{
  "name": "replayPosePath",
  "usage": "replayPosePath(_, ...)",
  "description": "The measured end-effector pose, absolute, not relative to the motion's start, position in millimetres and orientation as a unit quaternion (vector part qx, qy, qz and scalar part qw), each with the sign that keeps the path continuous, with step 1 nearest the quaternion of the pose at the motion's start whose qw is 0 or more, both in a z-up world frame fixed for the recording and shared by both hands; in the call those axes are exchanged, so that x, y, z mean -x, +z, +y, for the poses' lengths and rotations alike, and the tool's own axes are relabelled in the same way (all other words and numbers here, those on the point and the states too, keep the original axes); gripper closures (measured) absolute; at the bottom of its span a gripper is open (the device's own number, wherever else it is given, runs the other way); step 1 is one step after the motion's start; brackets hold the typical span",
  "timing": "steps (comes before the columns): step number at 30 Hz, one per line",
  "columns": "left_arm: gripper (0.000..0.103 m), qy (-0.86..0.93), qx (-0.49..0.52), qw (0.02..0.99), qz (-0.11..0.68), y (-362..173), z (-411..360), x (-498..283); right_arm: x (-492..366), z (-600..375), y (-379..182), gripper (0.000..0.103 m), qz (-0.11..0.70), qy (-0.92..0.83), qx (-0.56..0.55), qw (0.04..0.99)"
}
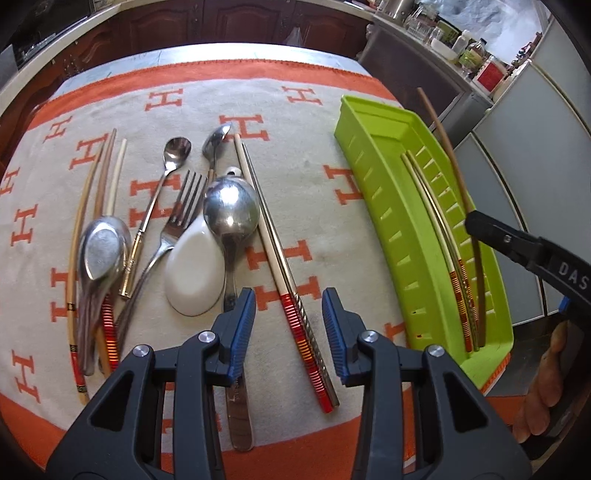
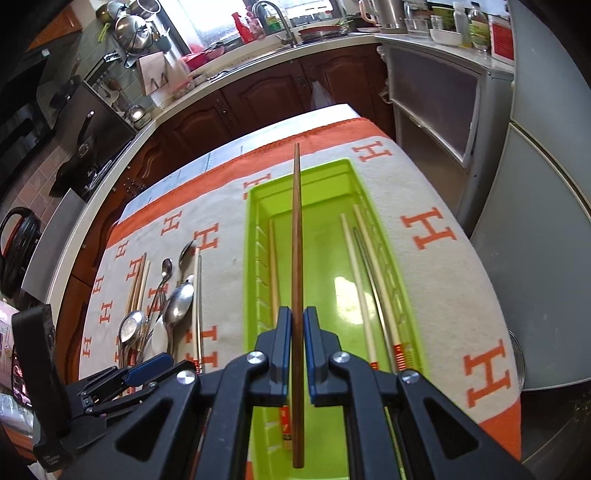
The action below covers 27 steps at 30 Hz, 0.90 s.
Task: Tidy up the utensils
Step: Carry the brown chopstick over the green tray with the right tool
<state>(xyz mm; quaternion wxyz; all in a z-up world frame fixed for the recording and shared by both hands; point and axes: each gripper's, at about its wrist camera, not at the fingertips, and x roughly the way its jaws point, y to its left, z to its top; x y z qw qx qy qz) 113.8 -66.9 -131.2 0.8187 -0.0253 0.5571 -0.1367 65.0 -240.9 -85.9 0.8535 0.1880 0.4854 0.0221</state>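
Right tool [image 2: 296,328] clamps brown chopstick [image 2: 296,236].

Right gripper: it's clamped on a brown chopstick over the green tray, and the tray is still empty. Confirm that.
Not empty. The right wrist view shows the right gripper clamped on the brown chopstick over the green tray, which already holds several chopsticks.

Bright daylight, coming from the window behind the kitchen sink [image 2: 280,33], which is blown out in the right wrist view. Hard specular glare on the large polished steel spoon bowl [image 1: 231,210] and a white hotspot on the glossy floor of the lime-green plastic tray [image 2: 349,295]. Shadows soft and short. Strong fisheye bending, dark vignette in the corners. Centre sharp; slight blur on the tray's left wall and near the frame edges.
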Motion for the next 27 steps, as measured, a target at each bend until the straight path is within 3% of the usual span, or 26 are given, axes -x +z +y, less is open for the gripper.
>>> replayPosePath(14,0.069,-0.142,0.01,0.818,0.557,-135,-84,-119,-65,-247,-100,0.096,0.514,0.026,-0.181,0.838)
replayPosePath(27,0.077,-0.113,0.011,0.814,0.57,-146,-86,-128,-65,-253,-102,0.096,0.516,0.021,-0.189,0.835)
